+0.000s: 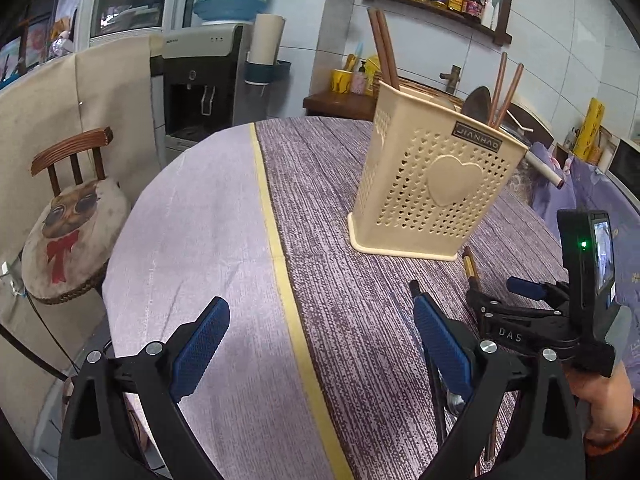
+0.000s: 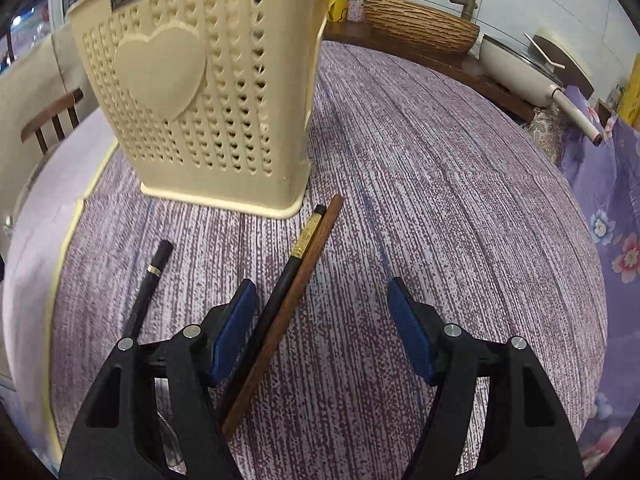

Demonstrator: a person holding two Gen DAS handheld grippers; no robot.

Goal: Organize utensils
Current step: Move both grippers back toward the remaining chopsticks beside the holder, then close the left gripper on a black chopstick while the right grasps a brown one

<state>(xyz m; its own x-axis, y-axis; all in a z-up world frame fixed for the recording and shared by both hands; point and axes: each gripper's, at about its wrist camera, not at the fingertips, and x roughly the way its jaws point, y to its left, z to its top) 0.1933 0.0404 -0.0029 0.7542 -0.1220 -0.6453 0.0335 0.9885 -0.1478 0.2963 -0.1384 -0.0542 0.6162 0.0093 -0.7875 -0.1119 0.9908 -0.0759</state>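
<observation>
A cream perforated utensil holder with a raised heart on its side is stood upright on the purple-clothed round surface, toward its far edge. Brown chopsticks are seen sticking up out of the holder. Just in front of its base, a black chopstick with a gold band and a brown wooden chopstick are laid side by side, touching, on the surface. A second black chopstick is laid apart from them, nearer the yellow stripe. The right gripper is held over the pair, its fingers spread and nothing pinched. The left gripper is held with its fingers spread wide over bare cloth, nothing between them.
</observation>
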